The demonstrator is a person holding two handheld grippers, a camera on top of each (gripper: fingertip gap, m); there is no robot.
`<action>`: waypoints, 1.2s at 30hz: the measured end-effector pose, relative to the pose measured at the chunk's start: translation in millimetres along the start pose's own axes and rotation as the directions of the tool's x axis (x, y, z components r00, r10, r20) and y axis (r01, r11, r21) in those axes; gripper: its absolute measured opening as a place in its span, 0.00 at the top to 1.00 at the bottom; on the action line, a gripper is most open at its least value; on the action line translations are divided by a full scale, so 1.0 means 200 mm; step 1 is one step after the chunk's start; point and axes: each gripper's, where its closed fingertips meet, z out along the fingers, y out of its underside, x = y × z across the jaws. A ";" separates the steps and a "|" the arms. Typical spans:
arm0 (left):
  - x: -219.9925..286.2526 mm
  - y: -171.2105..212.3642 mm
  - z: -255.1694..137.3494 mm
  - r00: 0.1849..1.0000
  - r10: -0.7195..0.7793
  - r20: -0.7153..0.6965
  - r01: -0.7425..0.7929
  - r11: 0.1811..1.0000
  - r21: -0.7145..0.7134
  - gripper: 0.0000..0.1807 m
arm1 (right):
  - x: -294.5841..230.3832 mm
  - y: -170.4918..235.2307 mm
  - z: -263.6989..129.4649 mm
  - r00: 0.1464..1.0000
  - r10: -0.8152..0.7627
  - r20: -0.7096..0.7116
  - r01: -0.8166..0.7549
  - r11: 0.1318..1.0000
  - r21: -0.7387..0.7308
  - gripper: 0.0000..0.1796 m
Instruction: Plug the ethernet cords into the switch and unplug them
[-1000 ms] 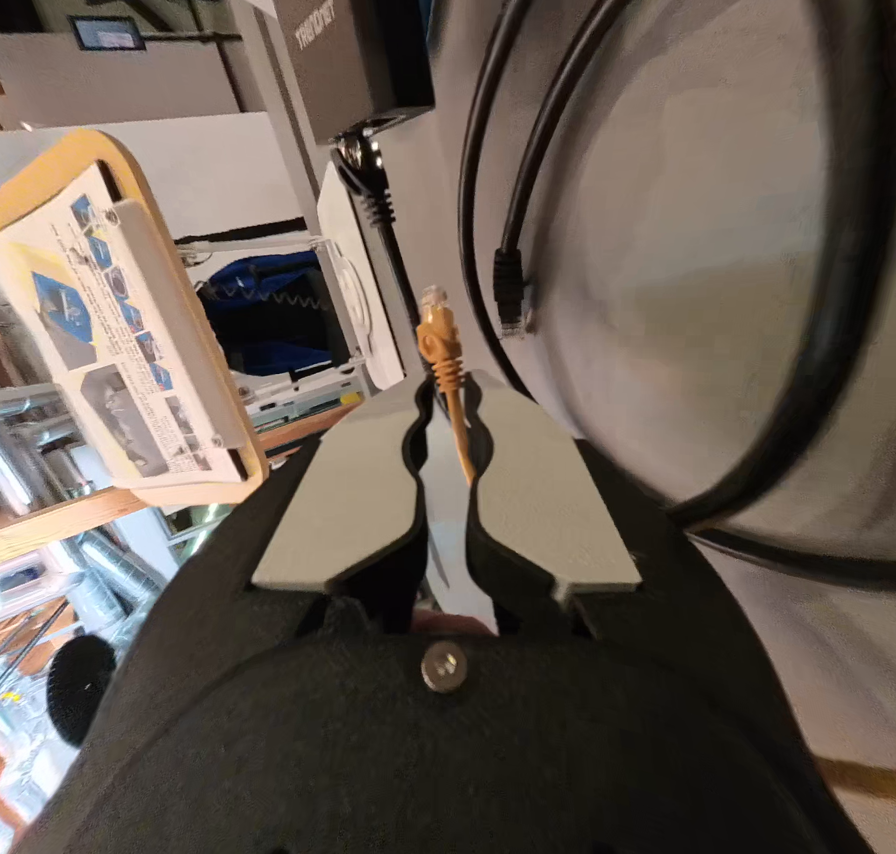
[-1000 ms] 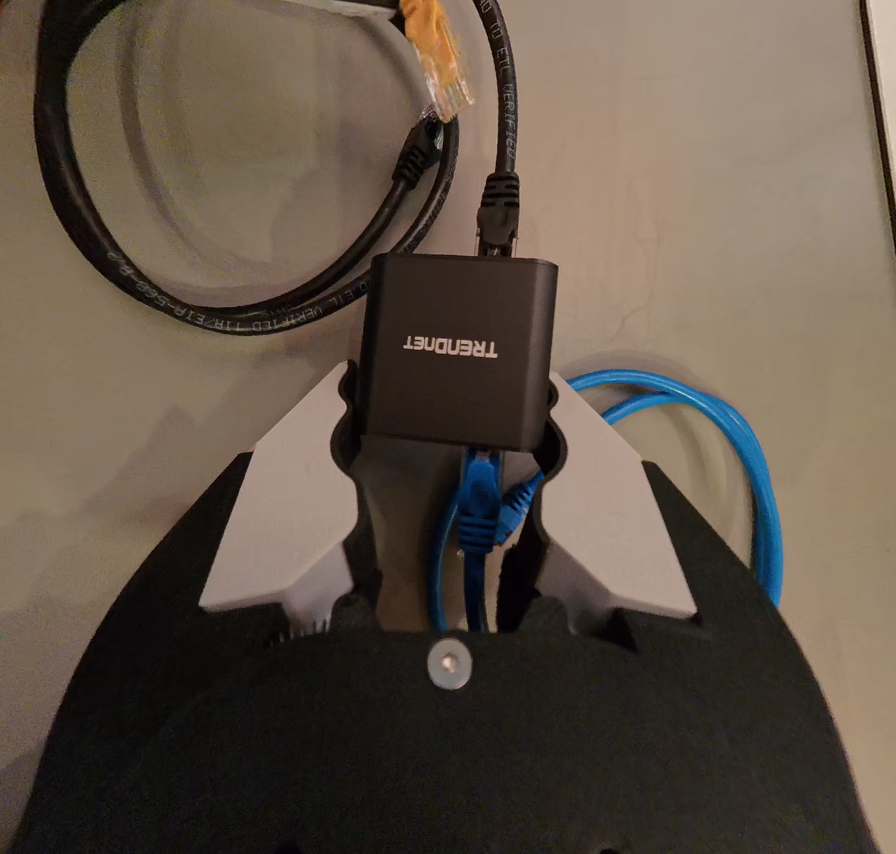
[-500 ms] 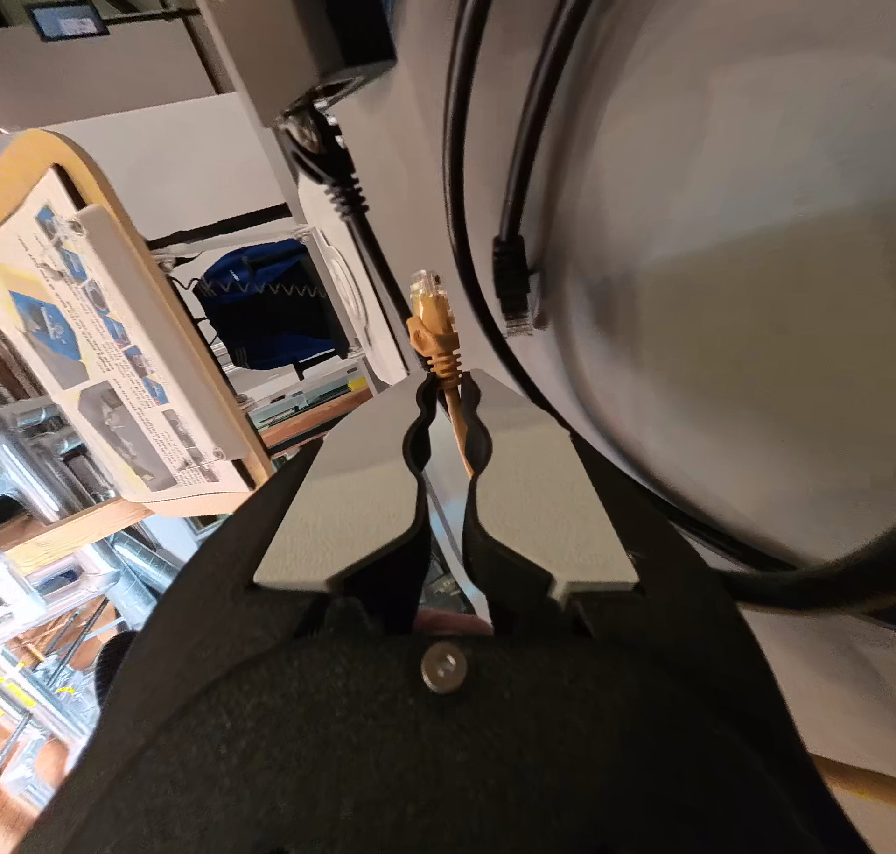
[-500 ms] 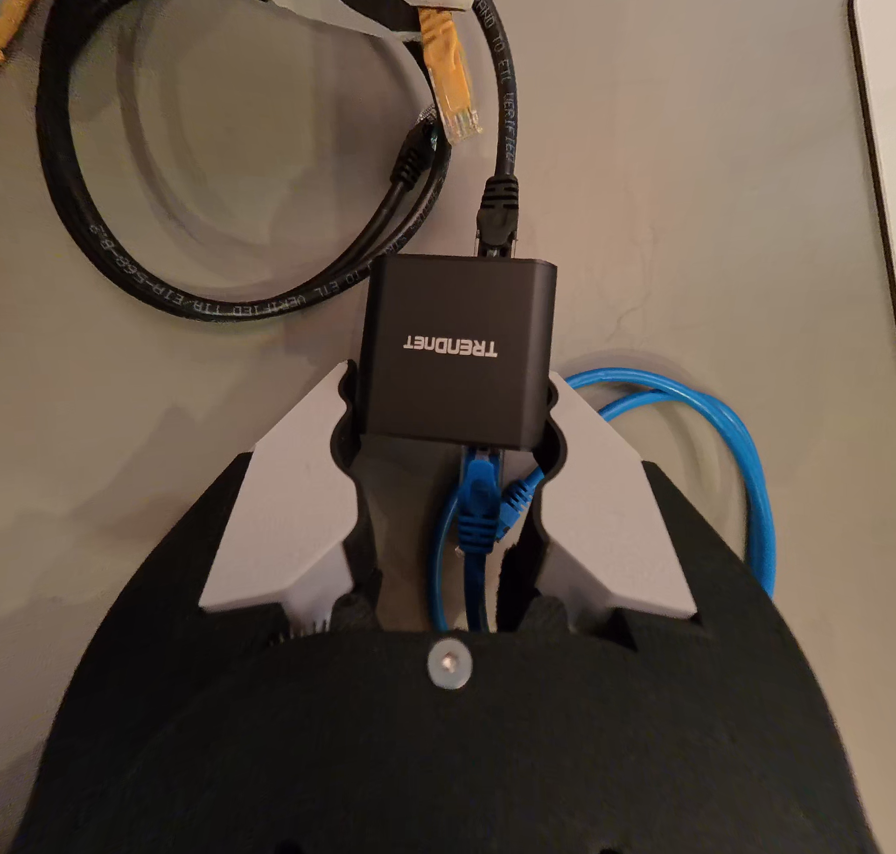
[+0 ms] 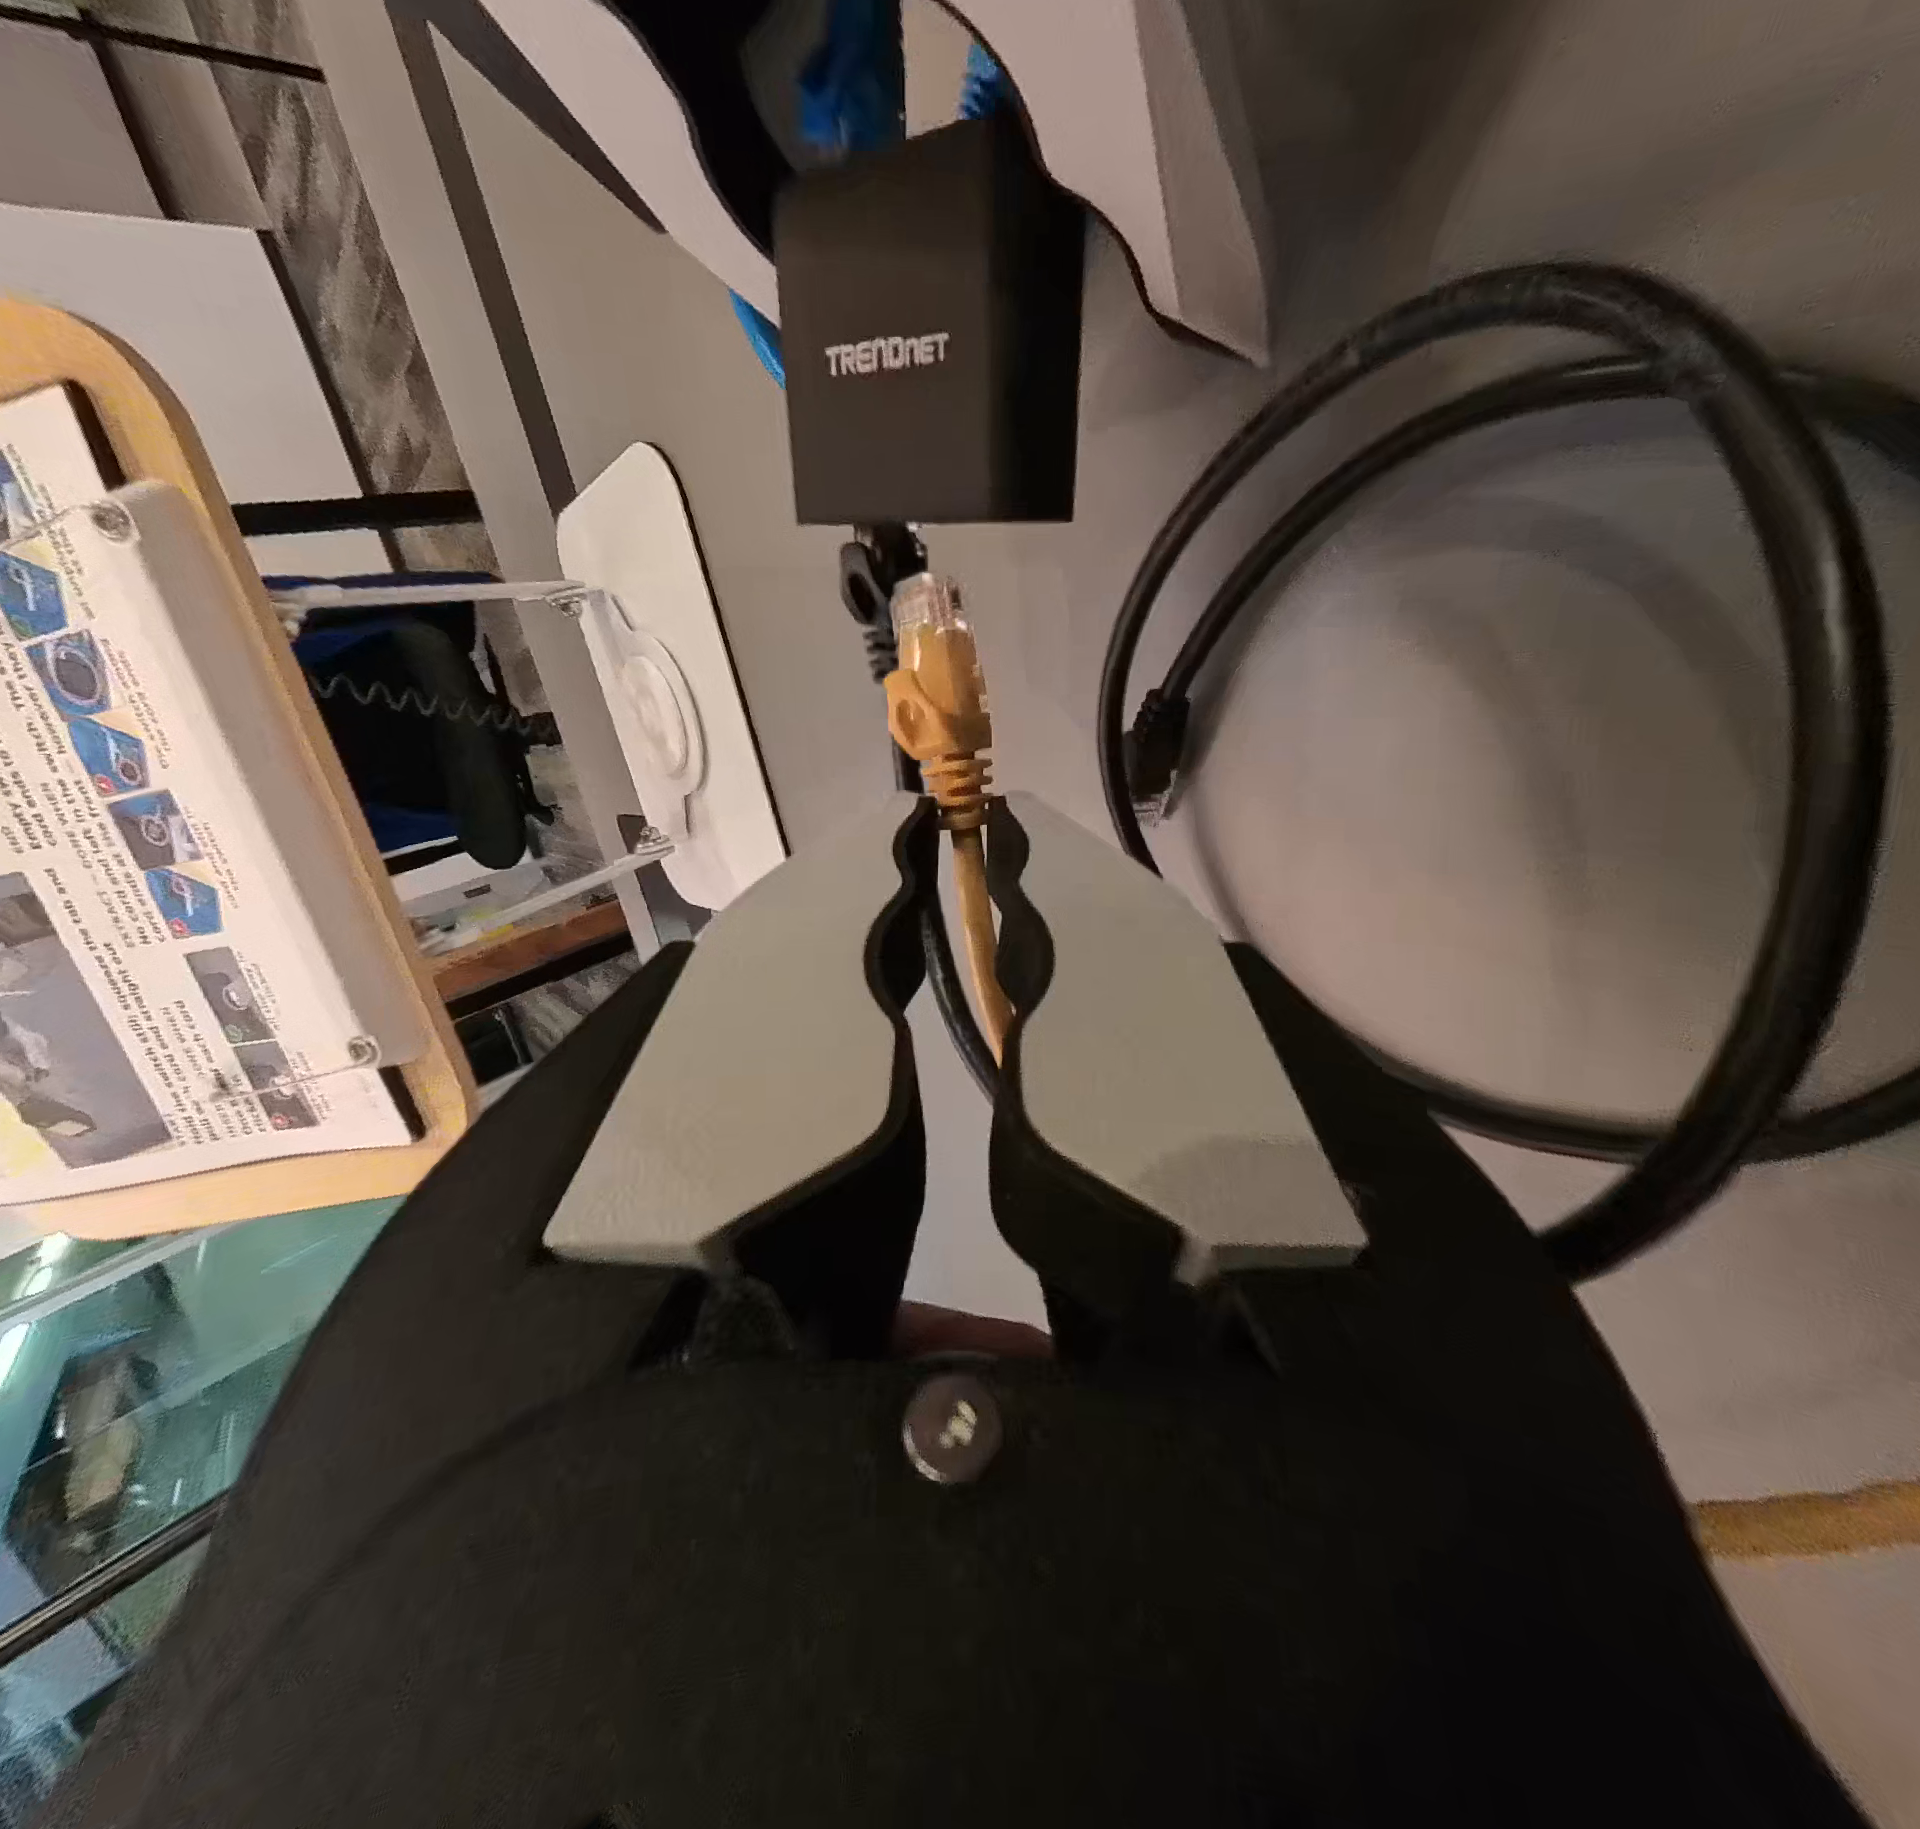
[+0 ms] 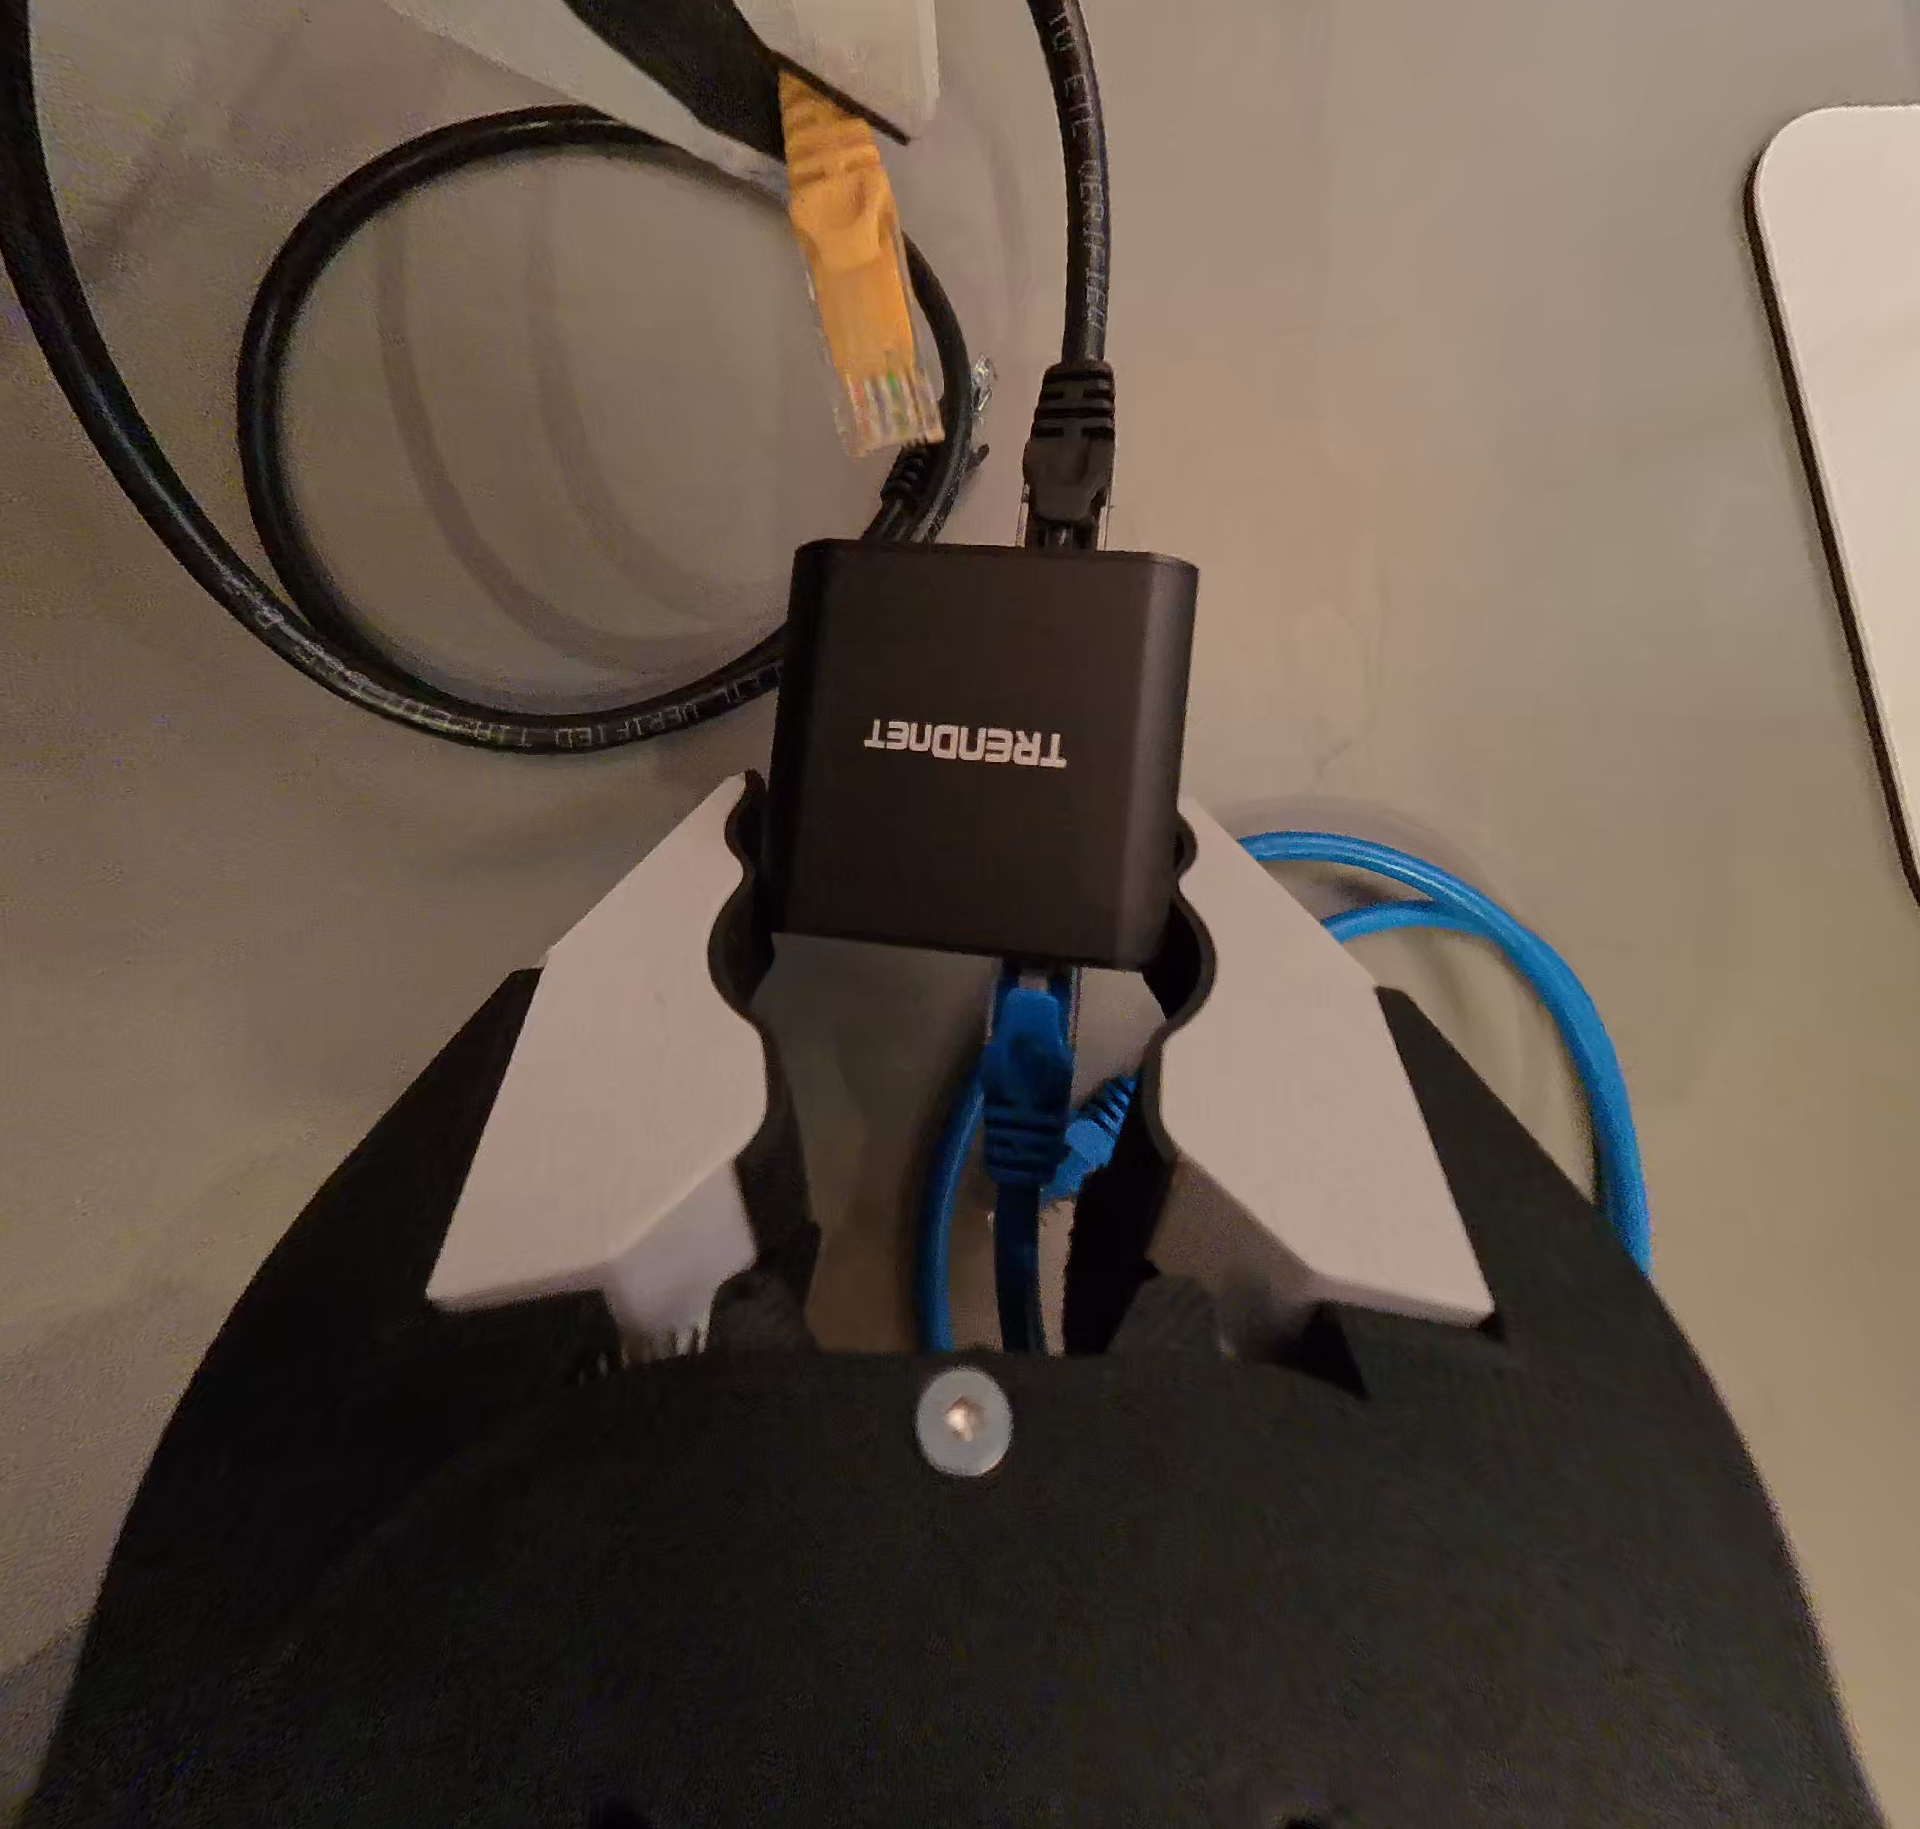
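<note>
My right gripper (image 6: 971,823) is shut on the sides of a small black switch (image 6: 982,751) resting on the grey table. A black cord's plug (image 6: 1070,449) sits in the switch's far face and a blue plug (image 6: 1023,1083) in its near face. My left gripper (image 5: 961,808) is shut on a yellow ethernet cord just behind its plug (image 5: 935,678), which points at the switch (image 5: 925,366) a short way from its face. The left gripper also shows in the right wrist view (image 6: 831,106), holding the yellow plug (image 6: 857,293) left of the black plug.
The black cord lies in loose coils (image 5: 1558,740) on the table, its free plug (image 5: 1153,751) inside the loop. A blue cord loop (image 6: 1538,1000) lies right of the switch. A white pad (image 6: 1860,449) is at the far right, a wooden-framed instruction board (image 5: 156,792) beyond the table edge. About 9 cm separates my left fingertips from my right.
My left gripper has swung round and moved closer with the yellow plug, so it now faces the switch's port side. My right gripper has kept its hold on the switch.
</note>
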 end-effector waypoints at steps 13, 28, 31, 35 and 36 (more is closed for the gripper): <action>-0.03 -0.04 -0.03 1.000 0.016 -0.012 -0.016 1.000 0.013 0.95 | -0.06 -0.10 -0.06 0.996 -0.033 0.079 0.022 0.990 0.139 0.61; -0.06 -0.10 -0.15 0.998 0.048 0.032 -0.051 0.992 0.115 0.95 | -0.10 -0.14 -0.10 0.992 -0.064 0.110 0.040 0.978 0.205 0.61; -0.06 -0.11 -0.17 0.998 0.057 0.033 -0.061 0.989 0.137 0.95 | -0.10 -0.15 -0.11 0.991 -0.068 0.118 0.041 0.976 0.216 0.61; -0.07 -0.11 -0.17 0.998 0.052 0.039 -0.057 0.987 0.148 0.95 | -0.11 -0.16 -0.12 0.990 -0.083 0.117 0.054 0.972 0.230 0.61; -0.07 -0.12 -0.17 0.998 0.039 0.042 -0.045 0.987 0.152 0.95 | -0.11 -0.16 -0.12 0.989 -0.086 0.117 0.057 0.971 0.231 0.61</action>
